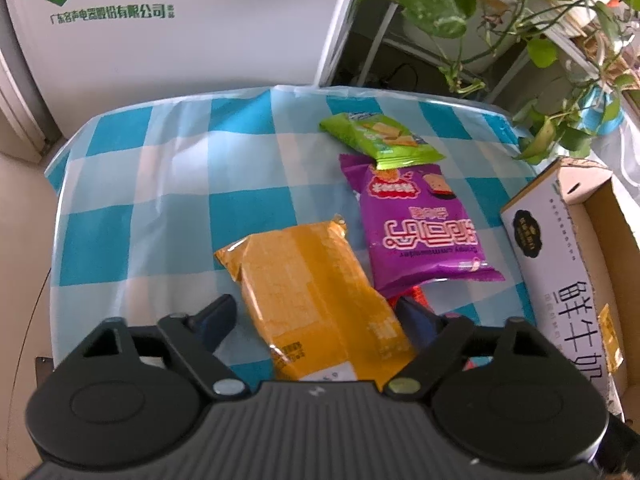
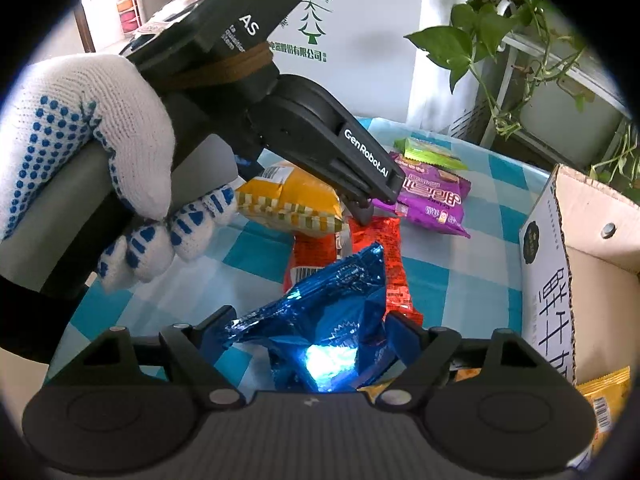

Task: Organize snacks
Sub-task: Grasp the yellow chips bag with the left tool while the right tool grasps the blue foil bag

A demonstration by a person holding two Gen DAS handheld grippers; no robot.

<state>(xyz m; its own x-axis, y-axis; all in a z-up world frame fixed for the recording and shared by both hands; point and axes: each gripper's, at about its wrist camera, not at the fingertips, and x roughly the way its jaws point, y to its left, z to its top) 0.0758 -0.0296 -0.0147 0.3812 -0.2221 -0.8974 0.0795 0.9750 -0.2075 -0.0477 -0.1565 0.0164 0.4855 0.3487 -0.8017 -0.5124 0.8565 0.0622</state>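
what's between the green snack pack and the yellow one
The purple snack pack lies between green pack and yellow pack, clearest in the left wrist view.

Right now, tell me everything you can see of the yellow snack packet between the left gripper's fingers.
The yellow snack packet is a puffed, crinkly plastic pillow pack, sealed, with faint print and a white label at its near end. It lies flat and slanted on the blue-checked tablecloth, between the fingers of the left gripper; whether the pads press it is unclear. Its right edge overlaps a red packet.

Snack packets [image 1: 420,224] flat on checked cloth [image 1: 152,184]
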